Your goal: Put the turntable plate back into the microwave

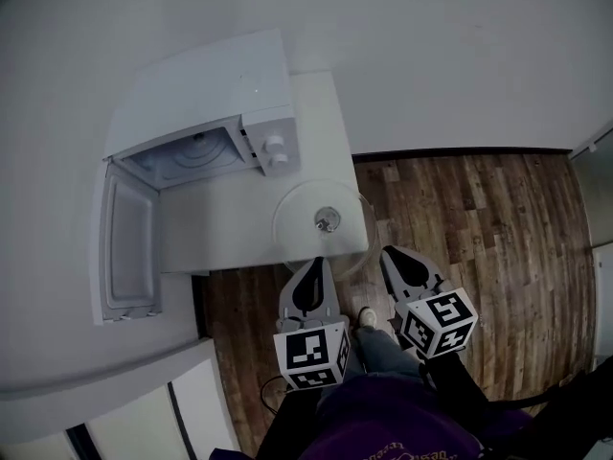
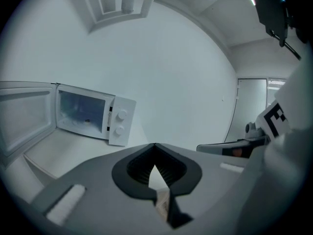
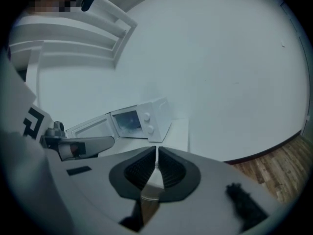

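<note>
The round glass turntable plate (image 1: pixel 302 214) lies flat on the white counter (image 1: pixel 220 238) in the head view, with a small metal hub (image 1: pixel 328 220) at its middle. Its right rim hangs slightly past the counter's corner. The white microwave (image 1: pixel 206 123) stands behind it with its door (image 1: pixel 124 247) swung open to the left and its cavity showing. My left gripper (image 1: pixel 315 261) is shut and empty, just short of the plate's near rim. My right gripper (image 1: pixel 387 251) is shut and empty, to the right of the plate. The microwave (image 2: pixel 93 116) (image 3: pixel 132 121) shows ahead in both gripper views.
A wooden floor (image 1: pixel 479 228) lies right of and below the counter. A white wall (image 1: pixel 431 56) runs behind. White cabinet fronts (image 1: pixel 144 410) stand at the lower left. The person's shoe (image 1: pixel 367 316) shows between the grippers.
</note>
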Motion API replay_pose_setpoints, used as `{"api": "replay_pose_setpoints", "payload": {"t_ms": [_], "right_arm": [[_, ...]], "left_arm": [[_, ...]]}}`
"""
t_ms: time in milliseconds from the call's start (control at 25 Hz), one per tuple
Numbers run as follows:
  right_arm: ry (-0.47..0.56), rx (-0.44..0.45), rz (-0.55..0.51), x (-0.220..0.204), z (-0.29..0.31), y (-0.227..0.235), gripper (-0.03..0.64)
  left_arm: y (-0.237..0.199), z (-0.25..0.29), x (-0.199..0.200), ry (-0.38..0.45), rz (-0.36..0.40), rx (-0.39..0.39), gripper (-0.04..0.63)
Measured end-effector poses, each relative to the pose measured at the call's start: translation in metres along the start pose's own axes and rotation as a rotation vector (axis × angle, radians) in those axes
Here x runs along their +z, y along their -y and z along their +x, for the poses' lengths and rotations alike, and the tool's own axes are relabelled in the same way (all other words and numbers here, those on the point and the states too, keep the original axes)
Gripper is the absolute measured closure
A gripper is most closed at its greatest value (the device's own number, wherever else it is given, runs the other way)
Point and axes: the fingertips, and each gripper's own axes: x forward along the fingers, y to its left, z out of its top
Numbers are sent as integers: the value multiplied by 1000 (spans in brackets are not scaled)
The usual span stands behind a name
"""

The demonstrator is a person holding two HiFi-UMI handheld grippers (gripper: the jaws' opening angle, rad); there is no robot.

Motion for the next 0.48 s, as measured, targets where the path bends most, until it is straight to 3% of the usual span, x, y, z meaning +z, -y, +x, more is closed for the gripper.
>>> {"api": "replay_pose_setpoints", "payload": {"t_ms": [200,480], "right_arm": [[-29,12,44,-15,-4,9,606],[-79,47,38,-32,3,12,606]], "left_arm": [[18,-1,-8,18,-38,-42,591],[14,5,-27,-7,-104,-15,591]]}}
